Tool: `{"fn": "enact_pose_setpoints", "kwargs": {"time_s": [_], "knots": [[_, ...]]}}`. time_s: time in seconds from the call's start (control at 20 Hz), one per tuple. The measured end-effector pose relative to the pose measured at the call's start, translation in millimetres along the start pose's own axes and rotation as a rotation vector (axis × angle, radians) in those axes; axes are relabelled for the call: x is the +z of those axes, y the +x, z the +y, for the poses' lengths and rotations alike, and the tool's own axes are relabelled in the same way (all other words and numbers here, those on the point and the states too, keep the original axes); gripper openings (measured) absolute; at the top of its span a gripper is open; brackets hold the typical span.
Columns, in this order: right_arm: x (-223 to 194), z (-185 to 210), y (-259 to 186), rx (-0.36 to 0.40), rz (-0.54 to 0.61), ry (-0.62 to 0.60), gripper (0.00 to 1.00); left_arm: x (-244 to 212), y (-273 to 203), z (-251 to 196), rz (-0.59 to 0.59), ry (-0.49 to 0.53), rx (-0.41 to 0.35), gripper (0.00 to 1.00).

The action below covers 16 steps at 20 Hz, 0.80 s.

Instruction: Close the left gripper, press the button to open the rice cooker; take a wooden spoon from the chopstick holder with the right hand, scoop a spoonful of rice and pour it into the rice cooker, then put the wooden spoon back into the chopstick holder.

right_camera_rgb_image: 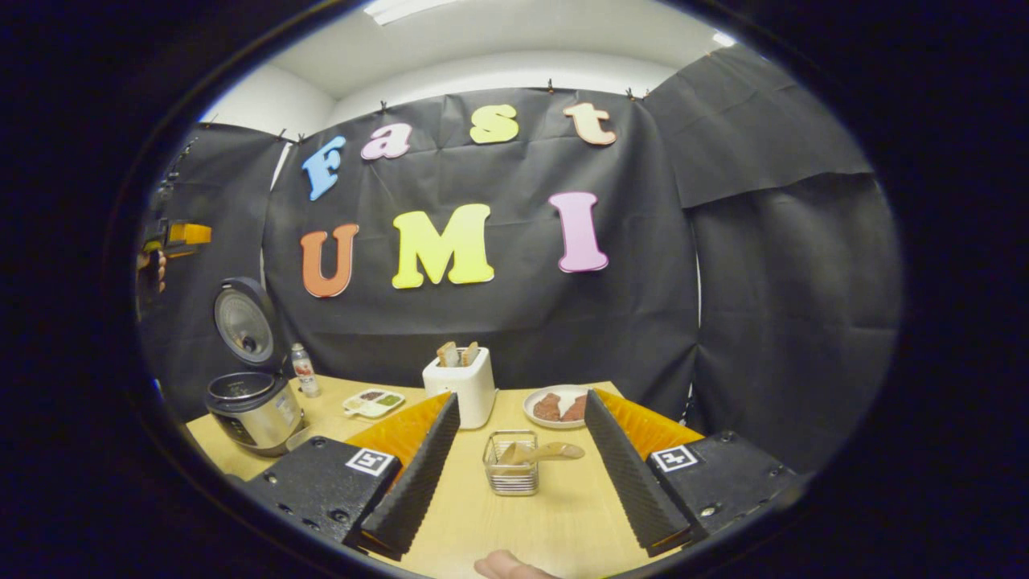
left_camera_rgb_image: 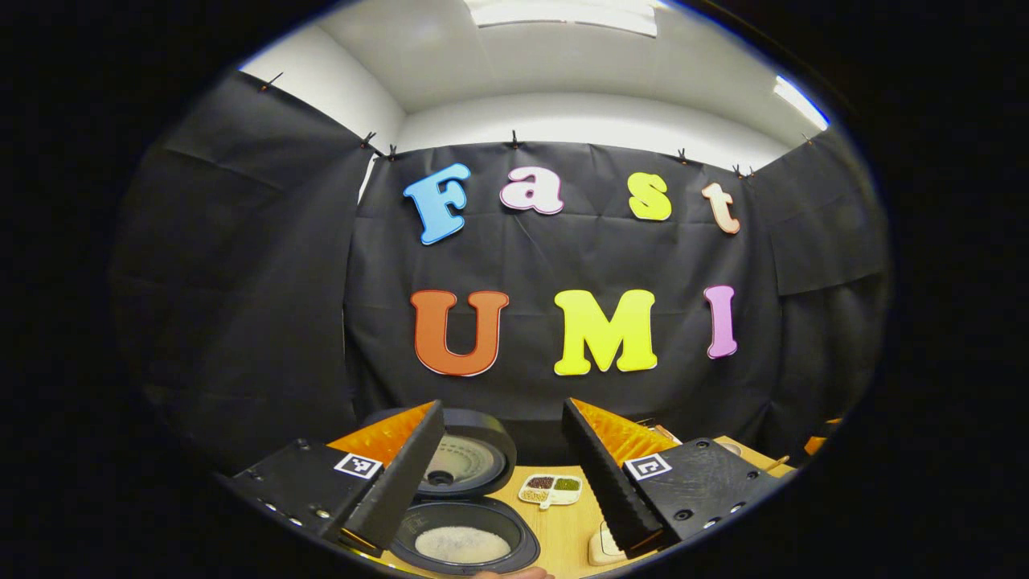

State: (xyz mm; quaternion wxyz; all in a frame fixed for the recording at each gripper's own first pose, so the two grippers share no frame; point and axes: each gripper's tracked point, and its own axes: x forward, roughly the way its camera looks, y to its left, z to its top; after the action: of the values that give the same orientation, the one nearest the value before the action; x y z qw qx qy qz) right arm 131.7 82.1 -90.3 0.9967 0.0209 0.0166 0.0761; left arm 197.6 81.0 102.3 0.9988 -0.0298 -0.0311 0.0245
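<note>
The left gripper (left_camera_rgb_image: 502,474) is hovering with jaws released above the rice cooker (left_camera_rgb_image: 465,515), whose lid is standing open with rice inside. The right gripper (right_camera_rgb_image: 521,474) is holding its jaws spread toward the chopstick holder (right_camera_rgb_image: 511,473) on the bench (right_camera_rgb_image: 563,523), the wooden spoon (right_camera_rgb_image: 547,452) lying across it.

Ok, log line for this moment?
rice cooker: lid open | wooden spoon: in chopstick holder | left gripper: open | right gripper: open

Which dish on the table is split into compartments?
The small tray beside the rice cooker; the round plate right of the toaster is undivided.
</note>
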Motion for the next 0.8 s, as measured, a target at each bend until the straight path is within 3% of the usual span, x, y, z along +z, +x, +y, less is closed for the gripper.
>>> {"fn": "enact_pose_setpoints", "kwargs": {"time_s": [0.4, 0.45, 0.5, 0.55, 0.65, 0.8], "knots": [[1.2, 12.8, -4.8, 0.051, -0.041, 0.008, 1.0, -12.4, 86.6, 64.6, -0.062, 0.004, 0.135, 0.94], [4.5, 12.3, -6.2, 0.052, -0.057, 0.028, 0.94, -16.2, 99.2, 72.4, -0.068, 0.023, 0.15, 0.94], [4.9, 14.0, -7.1, 0.054, -0.064, 0.043, 1.0, -22.3, 111.1, 78.3, -0.067, 0.033, 0.158, 0.94], [2.6, 14.7, -8.4, 0.056, -0.064, 0.061, 0.94, -26.3, 121.6, 84.7, -0.06, 0.034, 0.168, 0.94], [3.9, 13.9, -12.4, 0.056, -0.072, 0.069, 1.0, -42.8, 139.2, 92.8, -0.018, 0.022, 0.182, 0.94], [6.1, 7.7, -20.8, 0.037, -0.082, 0.068, 1.0, -65.1, 154.2, 106.2, 0.055, 0.009, 0.208, 0.94]]}}
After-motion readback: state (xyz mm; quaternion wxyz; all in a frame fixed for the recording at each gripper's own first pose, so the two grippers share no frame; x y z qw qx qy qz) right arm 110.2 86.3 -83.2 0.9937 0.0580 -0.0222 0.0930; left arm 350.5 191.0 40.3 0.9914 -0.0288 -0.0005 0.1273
